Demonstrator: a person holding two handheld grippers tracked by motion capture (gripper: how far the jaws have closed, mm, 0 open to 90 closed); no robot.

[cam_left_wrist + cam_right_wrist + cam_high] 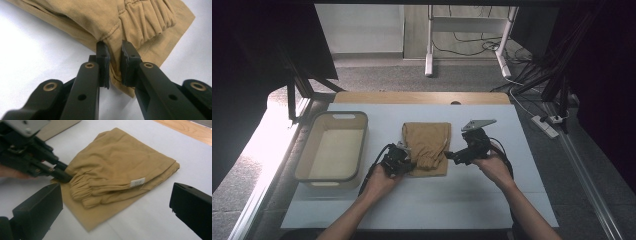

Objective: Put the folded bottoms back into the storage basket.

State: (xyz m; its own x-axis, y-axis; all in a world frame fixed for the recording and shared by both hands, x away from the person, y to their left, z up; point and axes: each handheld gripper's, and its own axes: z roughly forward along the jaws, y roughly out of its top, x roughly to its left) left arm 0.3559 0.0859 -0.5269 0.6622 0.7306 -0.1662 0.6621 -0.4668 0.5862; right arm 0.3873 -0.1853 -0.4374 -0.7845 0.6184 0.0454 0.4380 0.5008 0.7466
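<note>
Folded trousers on a white worktop

The left tongs (404, 159) pinched the tan trousers' (426, 142) edge; the right tongs (451, 155) stood released beside them, a beige tub (314, 145) nearby, grey floor beyond.

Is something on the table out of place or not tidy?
Mostly tidy. The folded tan garment lies flat, but its gathered waistband bulges out at one corner, where the left tool pinches it. A white label sticks out. The bin sits straight.
</note>
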